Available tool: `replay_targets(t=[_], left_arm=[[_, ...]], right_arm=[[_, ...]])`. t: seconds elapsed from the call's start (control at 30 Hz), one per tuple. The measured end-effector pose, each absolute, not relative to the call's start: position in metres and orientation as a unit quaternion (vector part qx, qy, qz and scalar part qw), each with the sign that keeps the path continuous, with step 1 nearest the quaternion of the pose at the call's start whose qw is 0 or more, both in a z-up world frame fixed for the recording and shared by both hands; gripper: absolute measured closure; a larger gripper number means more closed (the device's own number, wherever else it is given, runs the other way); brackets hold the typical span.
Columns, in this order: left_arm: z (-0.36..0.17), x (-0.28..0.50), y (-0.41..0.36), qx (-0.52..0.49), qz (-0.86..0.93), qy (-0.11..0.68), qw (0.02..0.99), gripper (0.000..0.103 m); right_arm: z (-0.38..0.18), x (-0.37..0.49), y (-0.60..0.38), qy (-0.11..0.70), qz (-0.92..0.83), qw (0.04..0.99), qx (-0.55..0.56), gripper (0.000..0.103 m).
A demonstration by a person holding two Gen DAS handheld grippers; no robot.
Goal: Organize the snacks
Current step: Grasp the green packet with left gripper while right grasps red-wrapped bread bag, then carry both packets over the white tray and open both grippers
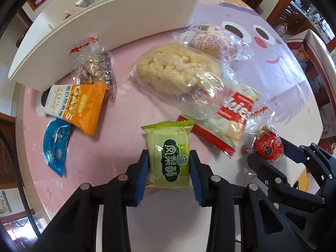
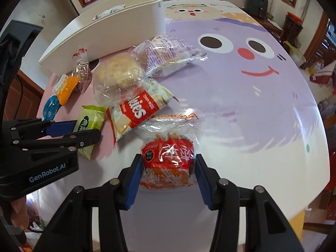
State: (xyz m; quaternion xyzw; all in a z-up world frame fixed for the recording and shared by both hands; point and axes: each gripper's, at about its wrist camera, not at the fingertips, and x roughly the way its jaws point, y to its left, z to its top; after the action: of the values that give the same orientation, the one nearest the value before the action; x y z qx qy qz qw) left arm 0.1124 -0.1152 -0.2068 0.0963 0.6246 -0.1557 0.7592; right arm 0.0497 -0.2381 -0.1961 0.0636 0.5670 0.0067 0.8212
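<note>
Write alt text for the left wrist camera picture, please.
A black claw with blue pads grips a green snack packet over a pink and purple cartoon tablecloth. Other wrapped snacks lie scattered beyond it, in front of a long white box; a second claw holds a red packet at right.

Both views are bright and evenly lit, as if by daylight from the room's far right side. The glossy table [image 2: 262, 109] carries a soft white sheen across its purple print, and the clear wrapper of the pale cake [image 1: 176, 71] throws small glints. Shadows under the packets are faint and short. Fisheye bending curves the white box [image 1: 117, 35] and darkens the corners. The near gripper arms look slightly soft; the centre is sharp.
</note>
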Motion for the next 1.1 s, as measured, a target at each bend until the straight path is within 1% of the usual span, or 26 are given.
replay_targets(t=[0.2,0.47,0.8,1.1], left_arm=[[-0.164,0.094,-0.102,0.084,-0.176,0.601,0.775,0.068],[-0.096,0.099,-0.074,0.043,-0.173,0.564,0.806,0.068],[-0.027,0.155,-0.035,0.001,-0.134,0.502,0.855,0.068],[0.011,0.204,-0.015,-0.008,-0.095,0.458,0.884,0.068]], right_arm=[[-0.172,0.033,-0.235,0.553,0.013,0.830,0.074,0.054],[-0.115,0.035,-0.221,0.500,0.035,0.862,0.078,0.054],[-0.045,0.075,-0.204,0.443,0.049,0.892,0.078,0.054],[-0.003,0.136,-0.185,0.401,0.065,0.911,0.079,0.054]])
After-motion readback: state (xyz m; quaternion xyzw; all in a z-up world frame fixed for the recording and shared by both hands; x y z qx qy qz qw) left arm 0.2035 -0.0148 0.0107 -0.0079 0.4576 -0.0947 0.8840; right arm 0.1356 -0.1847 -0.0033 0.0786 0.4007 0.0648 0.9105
